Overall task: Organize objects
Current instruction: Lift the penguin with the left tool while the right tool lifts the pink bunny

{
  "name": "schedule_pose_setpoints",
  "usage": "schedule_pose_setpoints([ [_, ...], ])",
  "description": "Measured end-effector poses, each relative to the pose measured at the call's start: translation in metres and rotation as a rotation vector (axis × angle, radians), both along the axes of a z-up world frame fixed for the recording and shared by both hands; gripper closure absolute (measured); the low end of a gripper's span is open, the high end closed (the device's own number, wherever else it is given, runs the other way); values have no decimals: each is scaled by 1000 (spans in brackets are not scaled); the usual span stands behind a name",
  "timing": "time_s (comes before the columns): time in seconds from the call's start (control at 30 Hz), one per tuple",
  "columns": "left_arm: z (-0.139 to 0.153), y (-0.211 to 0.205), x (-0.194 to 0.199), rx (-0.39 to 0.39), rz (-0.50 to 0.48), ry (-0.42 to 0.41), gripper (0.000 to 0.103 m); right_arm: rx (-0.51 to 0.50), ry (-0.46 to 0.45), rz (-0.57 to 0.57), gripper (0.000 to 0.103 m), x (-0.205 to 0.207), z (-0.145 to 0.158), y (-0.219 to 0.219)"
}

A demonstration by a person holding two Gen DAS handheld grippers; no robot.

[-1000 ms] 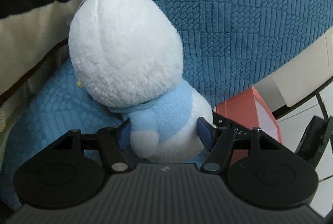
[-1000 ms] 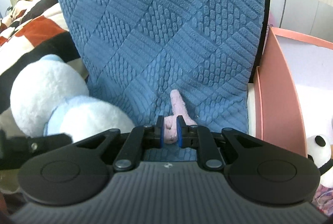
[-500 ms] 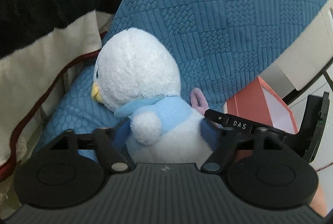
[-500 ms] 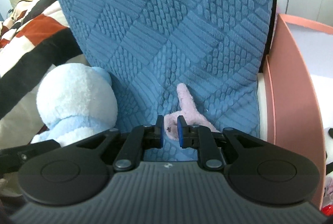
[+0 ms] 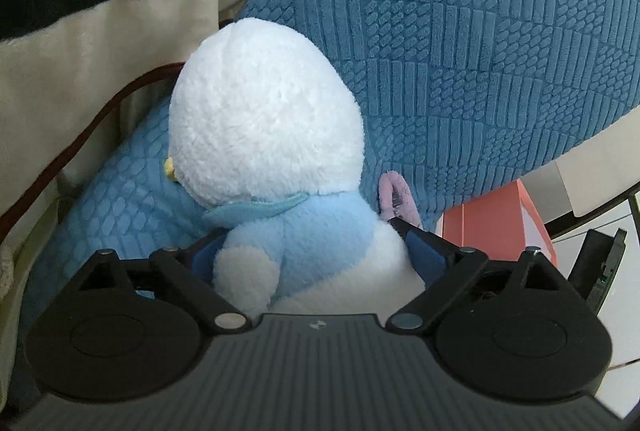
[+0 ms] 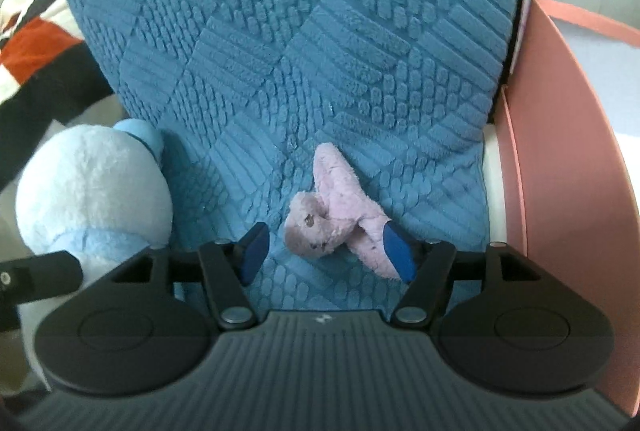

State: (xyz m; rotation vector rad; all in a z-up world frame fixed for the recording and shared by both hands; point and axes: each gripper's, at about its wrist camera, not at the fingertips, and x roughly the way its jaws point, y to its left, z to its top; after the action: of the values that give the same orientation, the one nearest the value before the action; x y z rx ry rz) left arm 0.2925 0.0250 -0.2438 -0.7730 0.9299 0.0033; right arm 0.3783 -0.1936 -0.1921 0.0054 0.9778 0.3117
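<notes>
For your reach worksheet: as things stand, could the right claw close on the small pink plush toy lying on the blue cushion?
Probably yes. The right claw, whose jaws have just been opening, sits astride the pink plush toy on the blue cushion, with nothing in between.

Penguin plush (image 5: 264,135) face hidden, turned away

Left gripper (image 5: 316,255) and right gripper (image 6: 326,253) angle downward, their fingers having just spread wide apart
</notes>
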Motion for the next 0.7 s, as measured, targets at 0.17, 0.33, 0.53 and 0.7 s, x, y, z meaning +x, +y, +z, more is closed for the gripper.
schedule_pose_setpoints([
  [0.17, -4, 0, 3, -8, -11, 3, 4, -79, -22, 2, 38, 5, -3, 3],
  [0.33, -8, 4, 4, -38, 2, 9, 4, -101, -37, 23, 39, 11, -5, 4],
  [0.53, -9, 4, 6, -42, 0, 11, 4, -146, -78, 86, 40, 14, -6, 12],
  [0.7, -11, 4, 8, -55, 2, 15, 3, -147, -85, 119, 57, 13, -4, 14],
])
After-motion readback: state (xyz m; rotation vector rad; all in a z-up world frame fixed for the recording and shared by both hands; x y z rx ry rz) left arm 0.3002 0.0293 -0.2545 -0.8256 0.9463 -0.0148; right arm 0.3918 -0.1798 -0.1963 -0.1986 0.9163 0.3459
